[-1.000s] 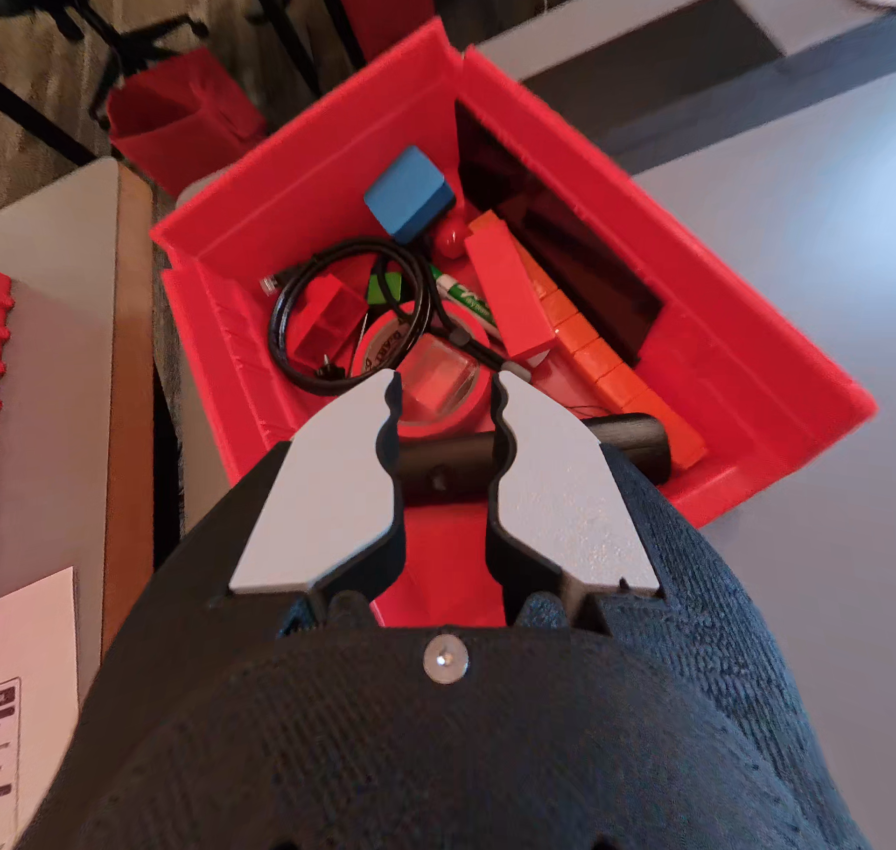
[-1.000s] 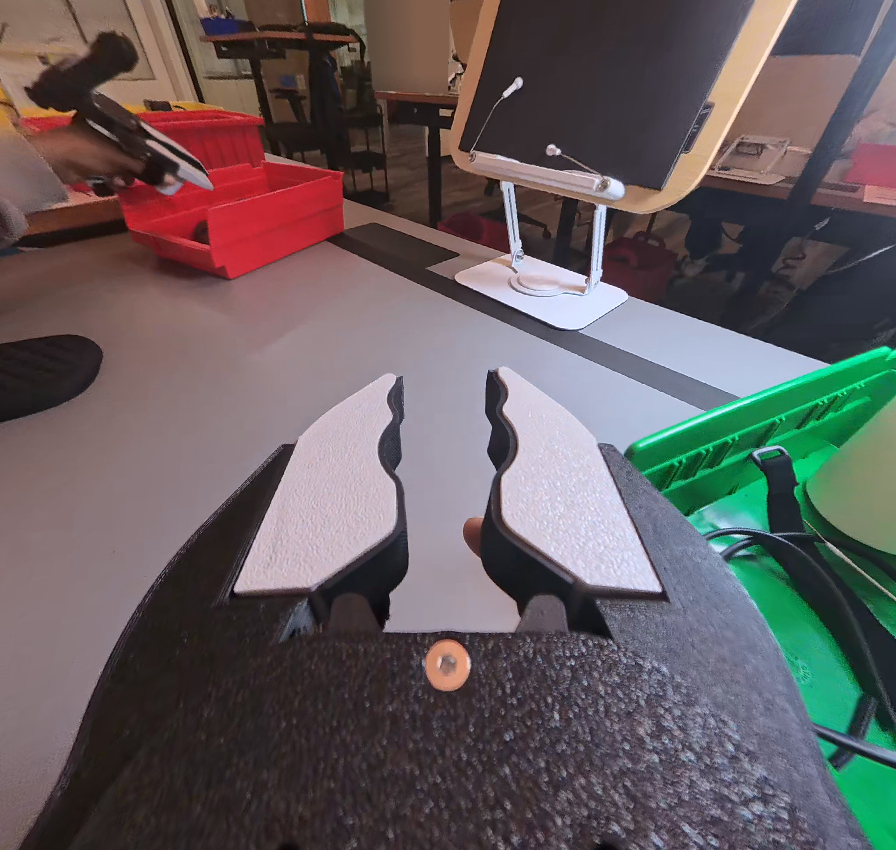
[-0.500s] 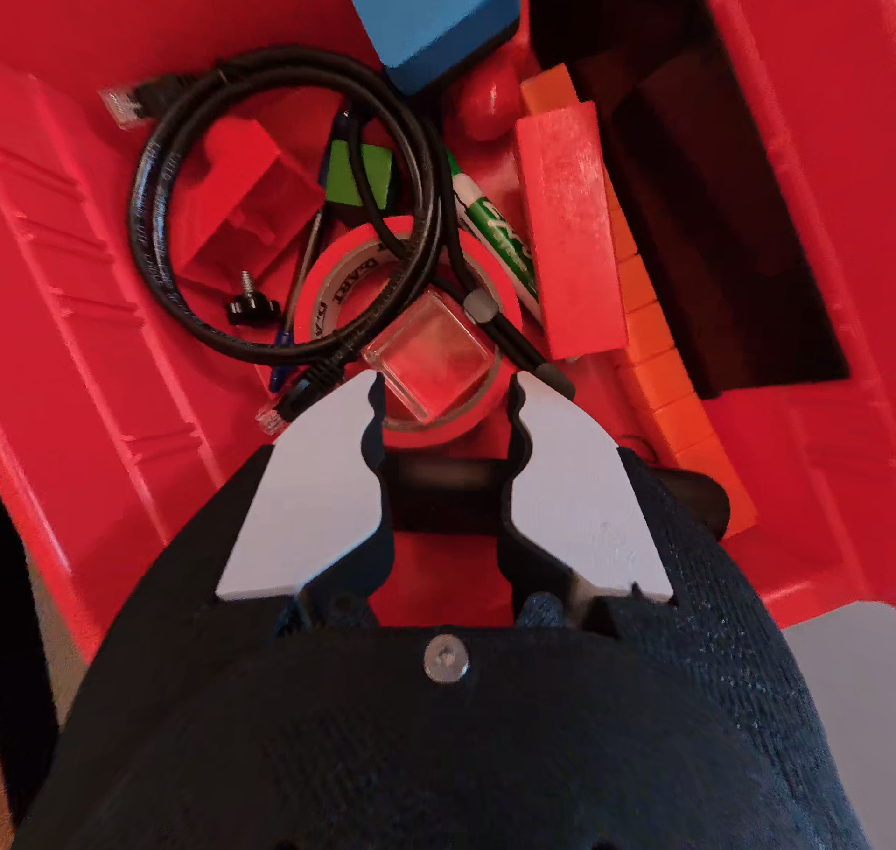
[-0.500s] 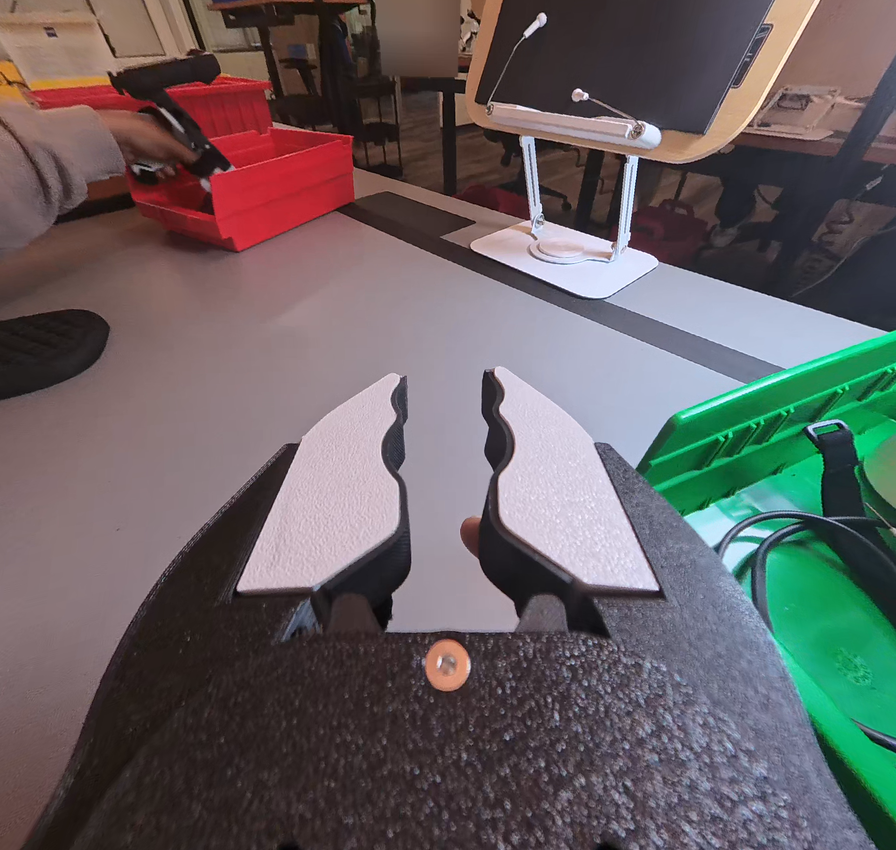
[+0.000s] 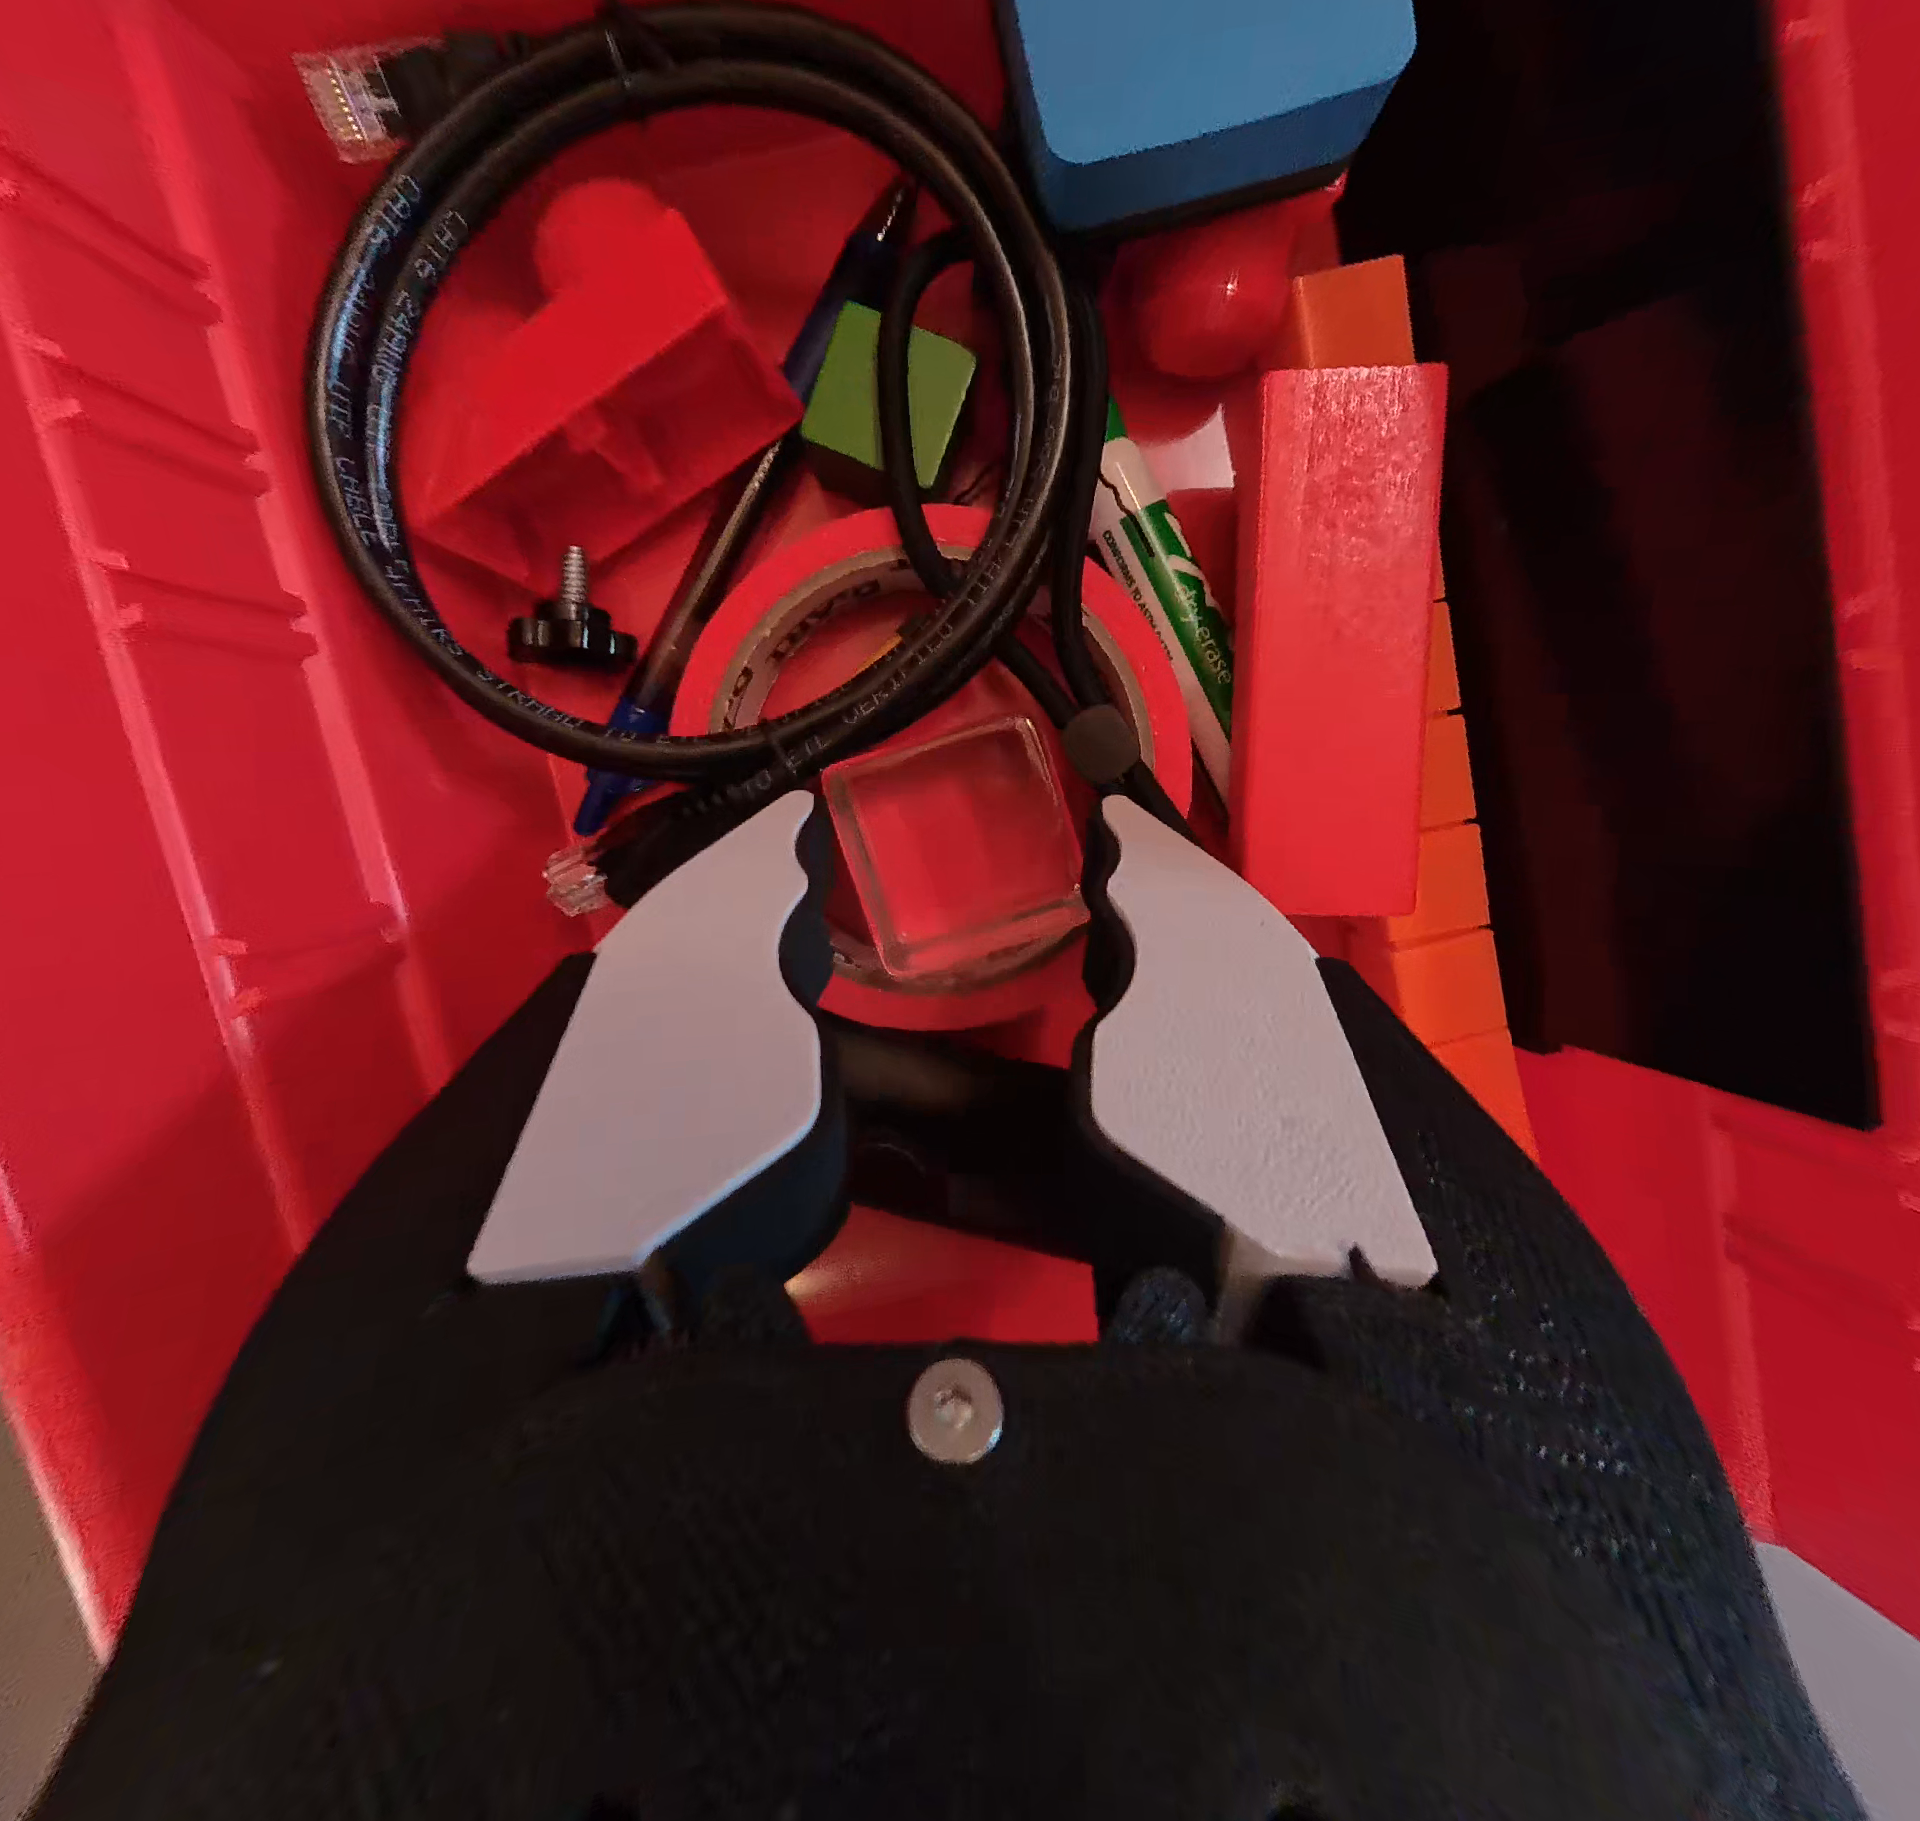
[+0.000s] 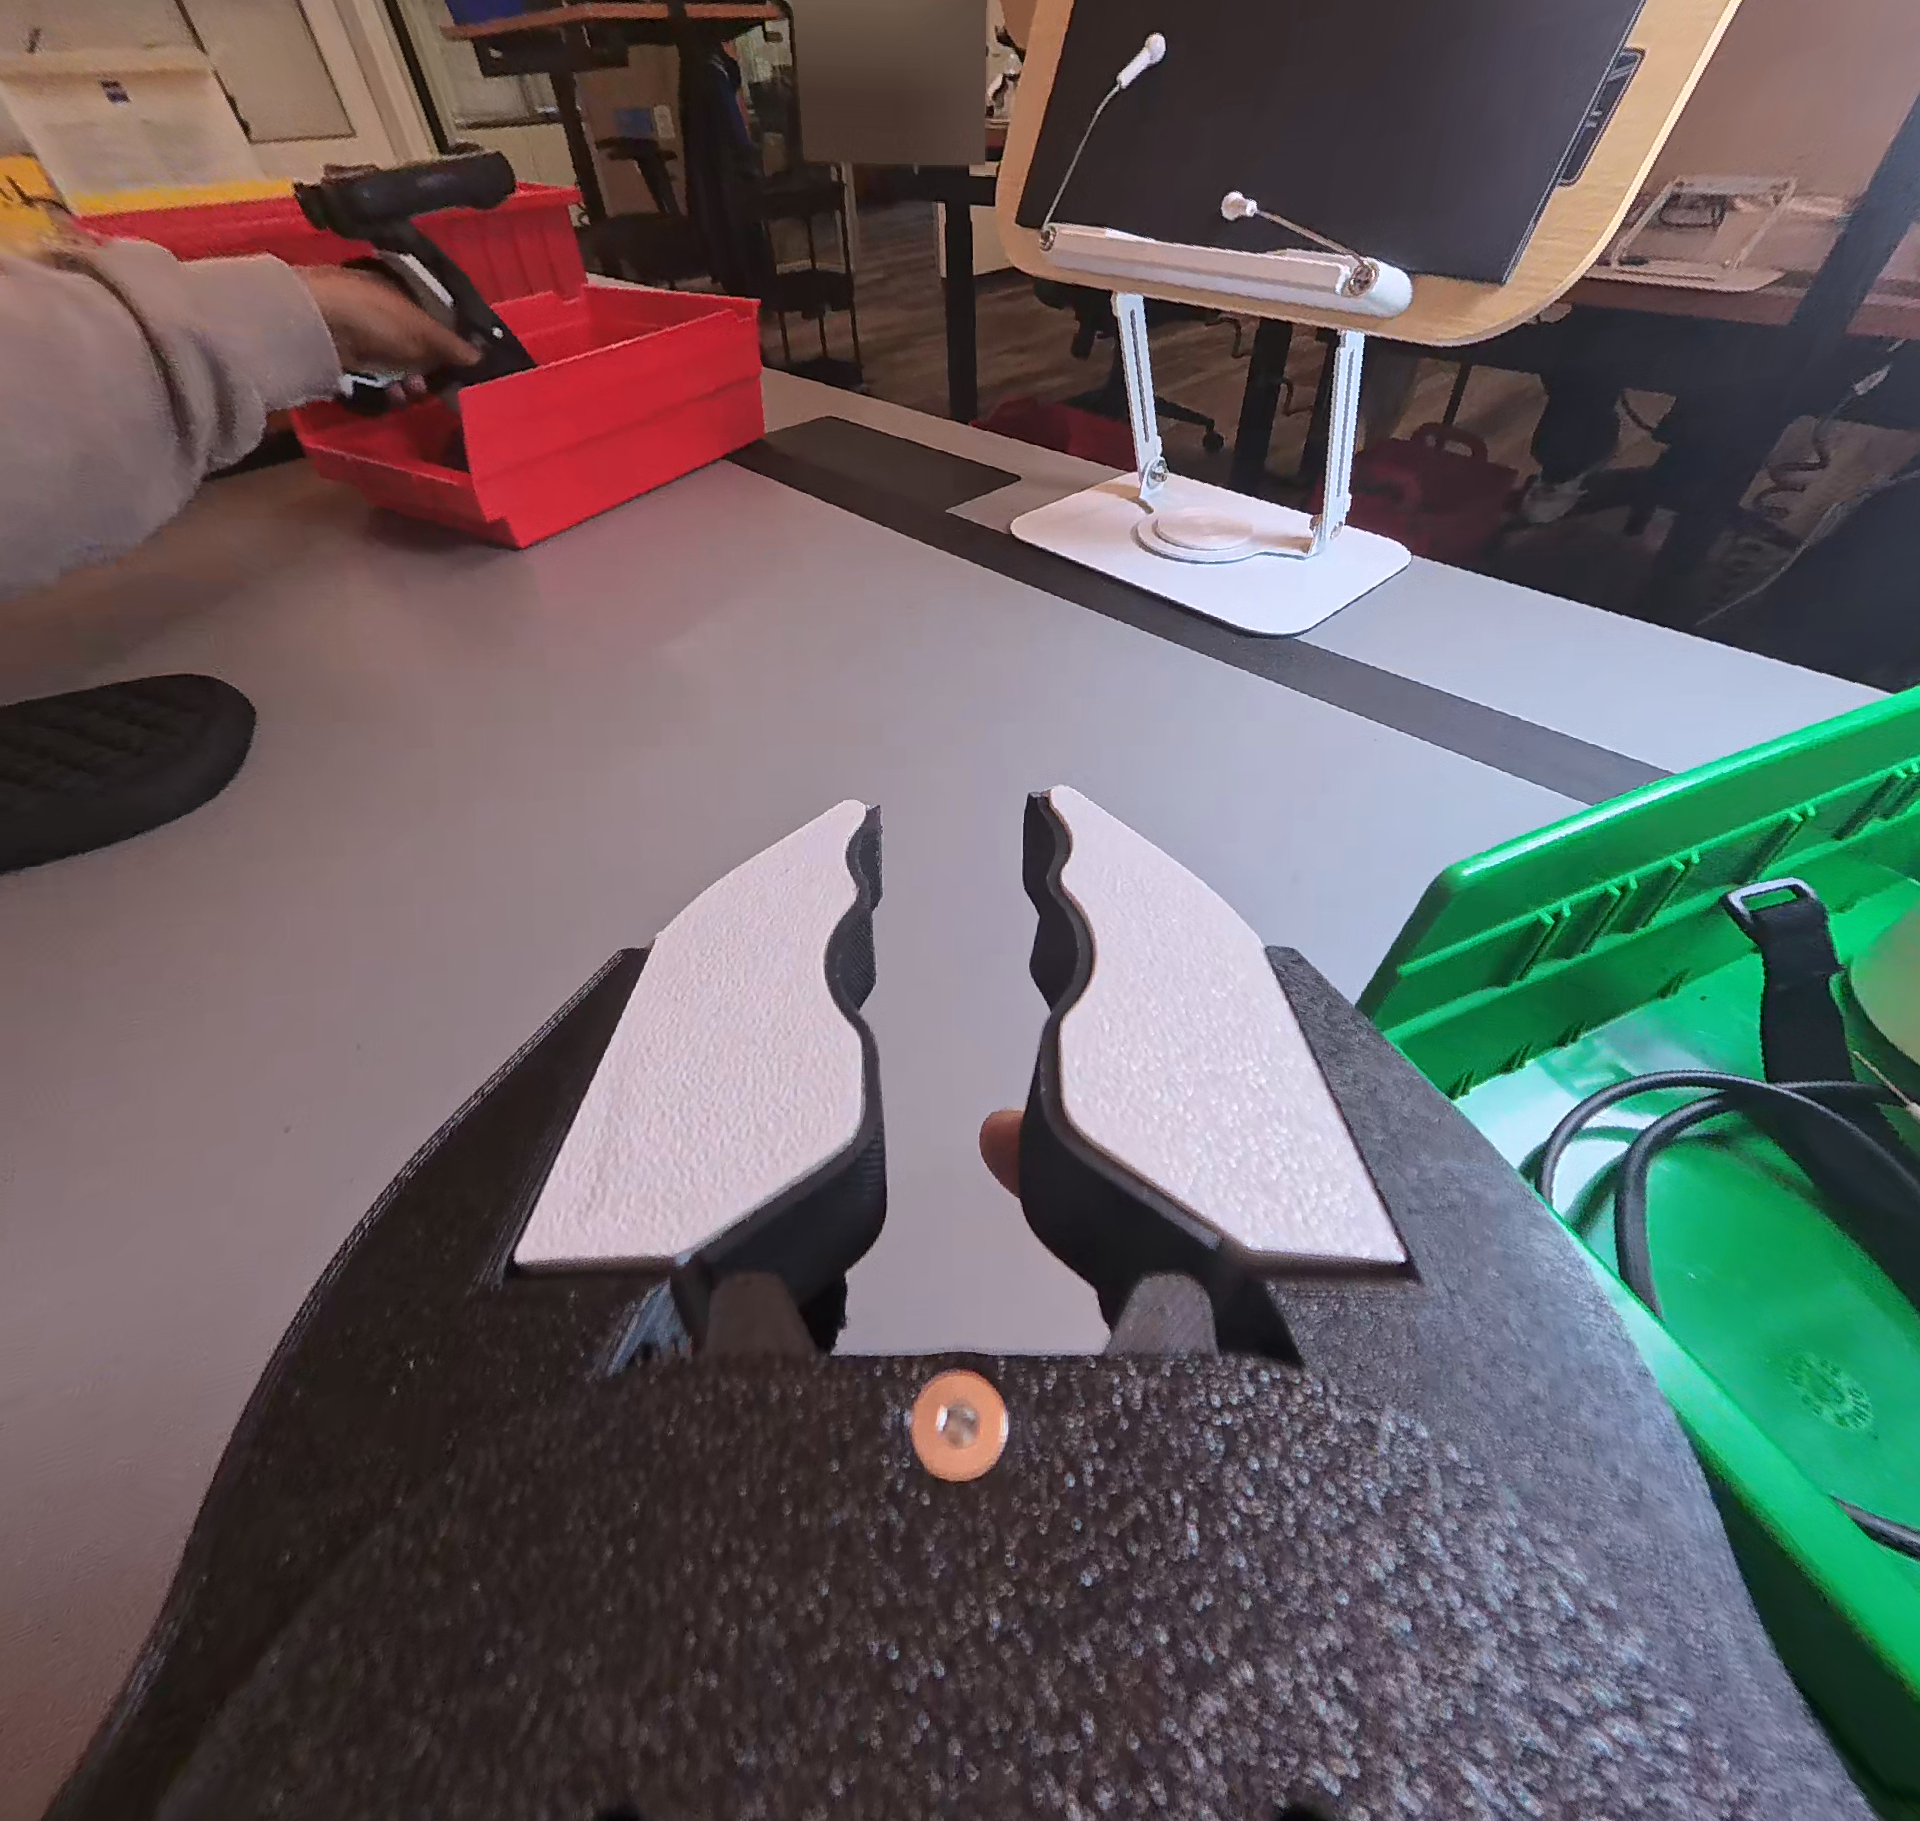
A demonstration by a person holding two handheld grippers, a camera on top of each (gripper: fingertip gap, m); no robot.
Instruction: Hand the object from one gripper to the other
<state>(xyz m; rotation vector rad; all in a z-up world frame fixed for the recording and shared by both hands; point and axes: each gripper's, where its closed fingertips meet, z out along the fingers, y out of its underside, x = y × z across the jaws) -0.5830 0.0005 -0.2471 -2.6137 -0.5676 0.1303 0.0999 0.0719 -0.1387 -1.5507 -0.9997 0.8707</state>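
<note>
Left gripper (image 5: 951, 841) spread around the clear cube (image 5: 951, 841), perhaps touching; right gripper (image 6: 954, 852) released.

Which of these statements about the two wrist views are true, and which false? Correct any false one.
1. The left tongs straddle a clear plastic cube. True.
2. The cube lies on a roll of red tape. True.
3. The right tongs grip a coiled black network cable. False: they are open and empty above the grey table.
4. The blue foam block lies in the green plastic bin. False: it lies in the red plastic bin.
</note>
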